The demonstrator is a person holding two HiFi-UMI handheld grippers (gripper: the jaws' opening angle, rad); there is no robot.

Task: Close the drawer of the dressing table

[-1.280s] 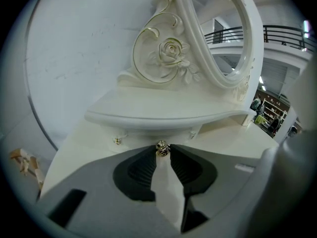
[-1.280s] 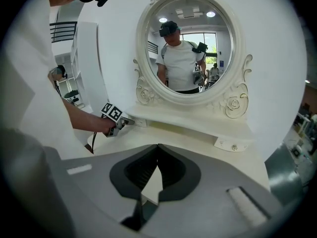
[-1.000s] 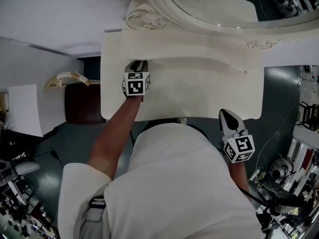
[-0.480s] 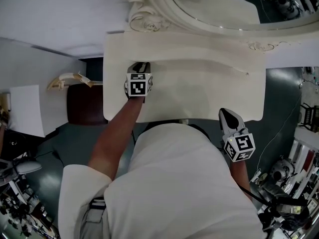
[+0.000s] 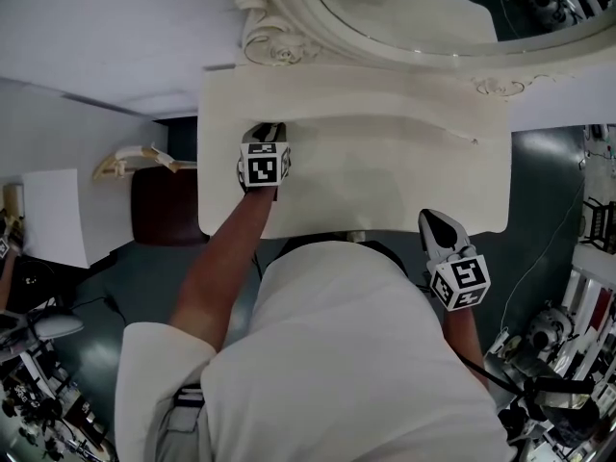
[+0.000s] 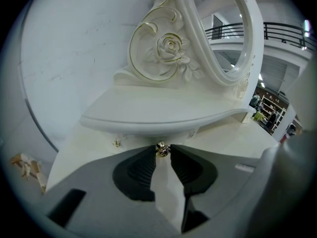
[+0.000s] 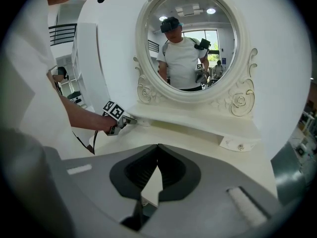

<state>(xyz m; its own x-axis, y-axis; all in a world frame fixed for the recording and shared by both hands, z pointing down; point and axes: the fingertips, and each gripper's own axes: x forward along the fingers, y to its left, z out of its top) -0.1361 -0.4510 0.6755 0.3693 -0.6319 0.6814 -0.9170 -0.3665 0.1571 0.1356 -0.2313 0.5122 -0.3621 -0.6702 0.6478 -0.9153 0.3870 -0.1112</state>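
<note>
A white dressing table (image 5: 385, 186) with an oval mirror (image 5: 404, 8) stands in front of me. Under its raised shelf (image 6: 163, 113), at the left end, is a small drawer (image 7: 140, 121) with a gold knob (image 6: 161, 147). My left gripper (image 6: 162, 149) reaches under the shelf, and its jaw tips close on that knob from both sides. In the head view the left gripper (image 5: 269, 129) sits at the shelf's left end. My right gripper (image 5: 433, 224) hangs at the table's front right edge, shut with nothing in it (image 7: 157, 148).
A second small drawer with a knob (image 7: 240, 146) sits under the shelf's right end. A dark brown stool (image 5: 162, 205) stands left of the table, with white panels beside it. Cluttered racks and cables (image 5: 577, 296) fill the floor at right. The wall is close behind the mirror.
</note>
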